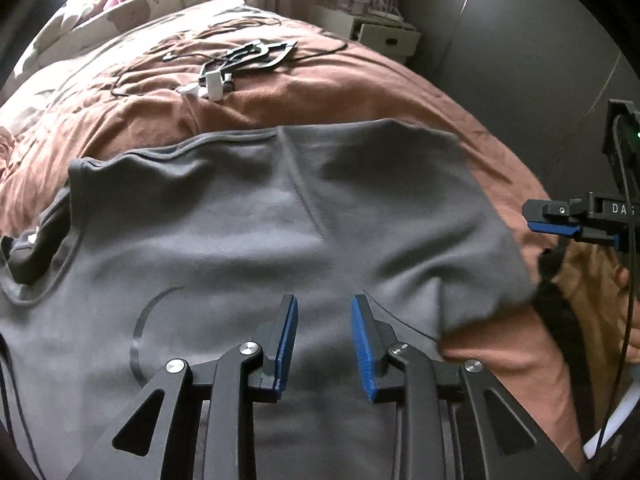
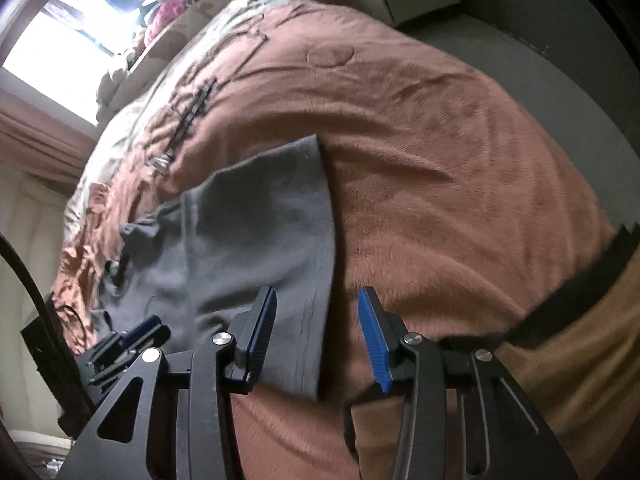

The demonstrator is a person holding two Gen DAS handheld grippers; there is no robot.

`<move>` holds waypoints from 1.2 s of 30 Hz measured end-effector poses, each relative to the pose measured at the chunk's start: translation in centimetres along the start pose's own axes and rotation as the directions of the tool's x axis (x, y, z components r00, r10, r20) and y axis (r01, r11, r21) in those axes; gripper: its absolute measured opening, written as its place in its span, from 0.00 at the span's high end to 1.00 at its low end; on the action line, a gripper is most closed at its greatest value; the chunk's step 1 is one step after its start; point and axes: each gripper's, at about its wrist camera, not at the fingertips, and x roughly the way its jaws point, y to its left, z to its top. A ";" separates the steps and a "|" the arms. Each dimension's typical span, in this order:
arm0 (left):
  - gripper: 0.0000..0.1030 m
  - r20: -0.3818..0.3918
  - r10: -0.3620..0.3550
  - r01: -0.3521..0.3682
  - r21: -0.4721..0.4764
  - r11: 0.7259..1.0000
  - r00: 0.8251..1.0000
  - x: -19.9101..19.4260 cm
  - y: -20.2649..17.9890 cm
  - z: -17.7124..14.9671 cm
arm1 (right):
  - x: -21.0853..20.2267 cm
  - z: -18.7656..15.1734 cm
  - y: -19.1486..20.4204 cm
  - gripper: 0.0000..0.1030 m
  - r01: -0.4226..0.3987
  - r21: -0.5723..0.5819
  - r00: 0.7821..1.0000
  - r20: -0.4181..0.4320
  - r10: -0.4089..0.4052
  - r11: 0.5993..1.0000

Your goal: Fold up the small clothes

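My left gripper [image 1: 324, 344] hangs with its jaws apart and nothing between them, just above the middle of the grey T-shirt [image 1: 248, 232], which lies spread on the bed [image 1: 360, 92] over a rust-brown fleece blanket. My right gripper [image 2: 316, 336] is likewise spread and empty, straddling the shirt's stitched hem edge [image 2: 326, 240], one finger over grey cloth and the other over blanket. In the left view I can see the neckline [image 1: 36, 264] to the far left, a faint ring-shaped print [image 1: 138, 344] near my left finger, and a sleeve or side panel already laid over the body along a slanting crease. I judge this shirt light, limp and a little stretchy: it will sag from any single pinch and drag across the nappy fleece rather than slide, so I would lift it clear instead of pulling it flat. The double-stitched hem and the ribbed collar look the firmest places to take hold; I would bite at a hem corner with my right and a matching point on the near edge with my left. Further up the bed lies a tangle of cables and a dark frame-like object [image 1: 248, 60], well apart from the shirt.
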 end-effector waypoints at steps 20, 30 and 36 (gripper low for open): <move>0.93 -0.004 -0.078 0.077 -0.063 0.995 0.997 4.6 2.2 3.1 | 2.7 2.1 1.8 0.99 0.028 -0.061 0.999 0.023 -0.026 0.998; 0.93 -0.020 -0.185 0.181 -0.111 0.977 0.983 3.2 3.4 3.3 | -1.7 1.0 7.2 0.99 0.049 -0.163 0.996 0.082 -0.036 0.985; 0.93 0.022 -0.179 0.180 -0.148 0.972 0.984 -0.5 6.8 1.9 | -2.8 0.0 11.0 0.99 0.096 -0.196 0.992 0.099 -0.078 0.976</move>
